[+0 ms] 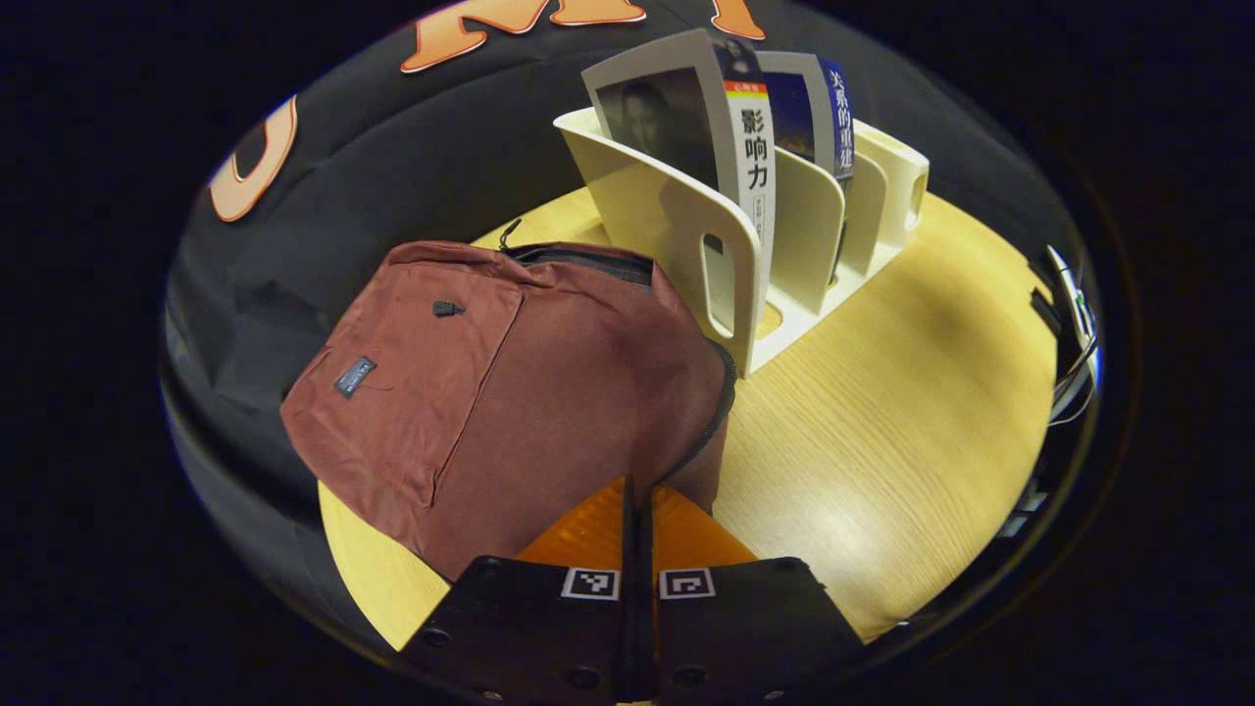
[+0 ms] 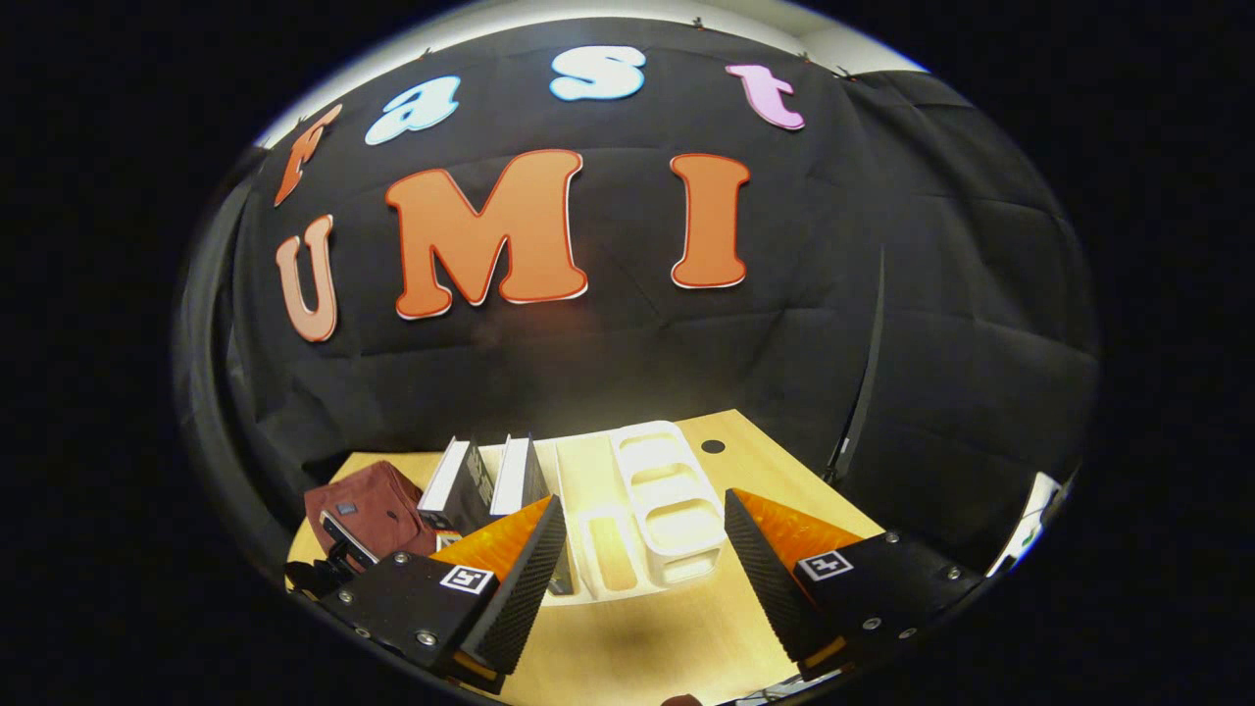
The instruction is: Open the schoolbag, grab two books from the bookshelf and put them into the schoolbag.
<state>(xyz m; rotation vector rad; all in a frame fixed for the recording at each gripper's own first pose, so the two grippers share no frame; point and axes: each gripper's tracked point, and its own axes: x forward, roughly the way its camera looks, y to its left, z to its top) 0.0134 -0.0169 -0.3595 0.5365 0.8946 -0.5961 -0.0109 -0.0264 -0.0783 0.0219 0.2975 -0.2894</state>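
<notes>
In the left gripper view, the left hand-held gripper (image 1: 637,510) has its fingers pressed together, empty, just over the near edge of the maroon schoolbag (image 1: 500,382), which lies on the wooden counter (image 1: 882,422) with its zipper partly undone. At 1 o'clock from the bag stands the cream bookshelf (image 1: 784,245), holding two upright books (image 1: 750,147). In the right gripper view, the right hand-held gripper (image 2: 642,544) is spread wide, facing the shelf.
</notes>
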